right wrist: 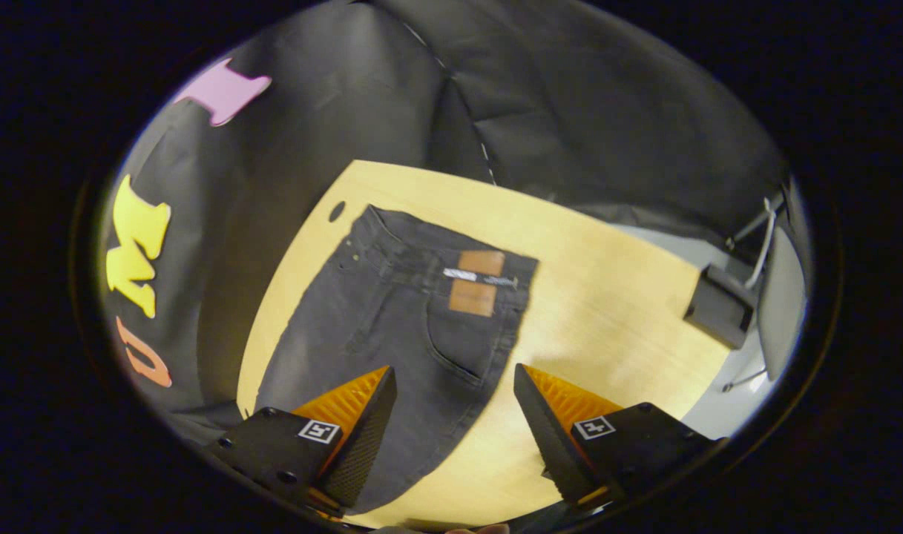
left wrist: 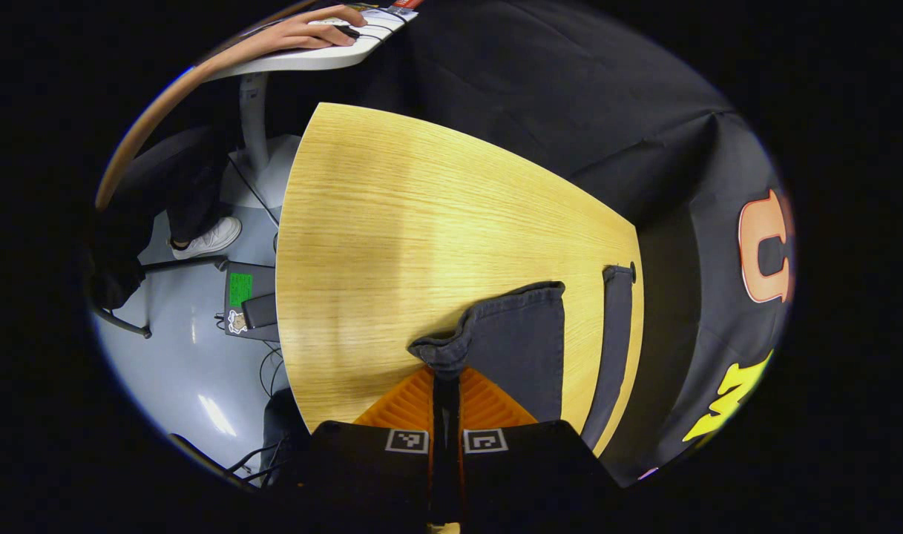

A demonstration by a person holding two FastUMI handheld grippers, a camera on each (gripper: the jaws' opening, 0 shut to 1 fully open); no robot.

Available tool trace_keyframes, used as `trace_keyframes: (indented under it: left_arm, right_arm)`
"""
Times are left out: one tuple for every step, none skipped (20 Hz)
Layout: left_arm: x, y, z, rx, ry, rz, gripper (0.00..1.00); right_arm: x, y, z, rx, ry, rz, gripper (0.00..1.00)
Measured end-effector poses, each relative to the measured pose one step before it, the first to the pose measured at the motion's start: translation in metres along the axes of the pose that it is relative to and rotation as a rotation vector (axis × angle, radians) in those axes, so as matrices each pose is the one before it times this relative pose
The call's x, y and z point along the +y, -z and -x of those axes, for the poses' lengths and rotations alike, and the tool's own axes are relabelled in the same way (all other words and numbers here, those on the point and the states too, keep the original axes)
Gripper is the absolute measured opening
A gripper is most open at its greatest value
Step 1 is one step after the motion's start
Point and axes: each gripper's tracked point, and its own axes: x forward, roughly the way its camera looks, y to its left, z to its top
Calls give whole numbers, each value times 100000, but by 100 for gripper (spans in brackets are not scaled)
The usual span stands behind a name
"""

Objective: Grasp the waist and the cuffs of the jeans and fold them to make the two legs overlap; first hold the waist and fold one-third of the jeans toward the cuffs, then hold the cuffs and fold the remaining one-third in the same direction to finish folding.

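Across the pale wooden desk [right wrist: 607, 297] lie the dark grey denim jeans [right wrist: 392, 319], waist with its tan leather patch [right wrist: 477, 291] toward the far edge. Over the thigh hangs the right gripper [right wrist: 455, 404], fingers wide apart. Lower down, the left gripper [left wrist: 445, 386] looks clamped on a bunched cuff [left wrist: 442, 348].

Table: light oak-grain wooden tabletop [left wrist: 392, 245] with a curved edge and a small dark hole near one corner.
Wall: black draped cloth backdrop [left wrist: 570, 96] hanging just behind the table.
Floor: glossy pale grey floor [left wrist: 184, 356] with bright light reflections and loose black cables.
Furniture: white desk on a white pedestal [left wrist: 252, 111]; dark chair legs nearby.
Equipment: black box on the floor [right wrist: 720, 305].
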Motion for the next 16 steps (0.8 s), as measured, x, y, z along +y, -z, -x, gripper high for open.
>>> trace_keyframes:
  left_arm:
    - [-12,33,-16,341,-321,32,3]
    - [29,-1,17,280,-368,-172,4]
    - [-59,-22,23,258,-346,-274,4]
    - [62,3,-61,138,-292,31,3]
    - [-13,-13,-12,-31,-154,175,3]
    - [-22,4,-20,104,-31,86,3]
    - [-9,10,-13,192,-42,-87,3]
    - [20,-18,-16,77,-173,-69,3]
    - [-46,-3,29,-49,-222,-106,3]
    - [6,-13,-17,-33,-315,-122,3]
    - [-10,31,19,-7,-159,-117,3]
    - [17,-40,-63,75,-302,-22,3]
    - [-67,29,18,44,-360,-139,3]
    - [2,-8,21,11,-539,21,4]
    - [-27,-40,-31,108,-716,-101,4]
    - [-36,32,-66,163,-843,-542,4]
  right_arm:
    - [-716,440,-810,2404,1769,-3109,98]
    - [-177,448,-421,2104,-181,-2747,98]
    - [35,113,-260,1084,-188,-1807,93]
    - [173,-420,-325,-1357,-1260,-328,94]
    - [262,-121,-308,175,-243,246,92]
    - [416,-118,-225,-75,-672,173,96]
    - [360,-181,-360,-141,-560,191,95]
    - [55,-124,-111,-382,715,-80,87]
    - [-270,-39,-357,-338,1801,80,82]
    - [-141,-52,-281,-386,1114,-10,66]
    - [-643,-137,-349,41,2526,1115,49]
    - [102,-28,-111,-135,-1503,-1610,33]
    - [285,-102,86,479,-549,-1454,16]
    - [88,-197,-479,-934,189,-1163,0]
    - [29,184,250,201,534,2840,1]
    - [-375,60,-194,-1078,1256,4434,0]
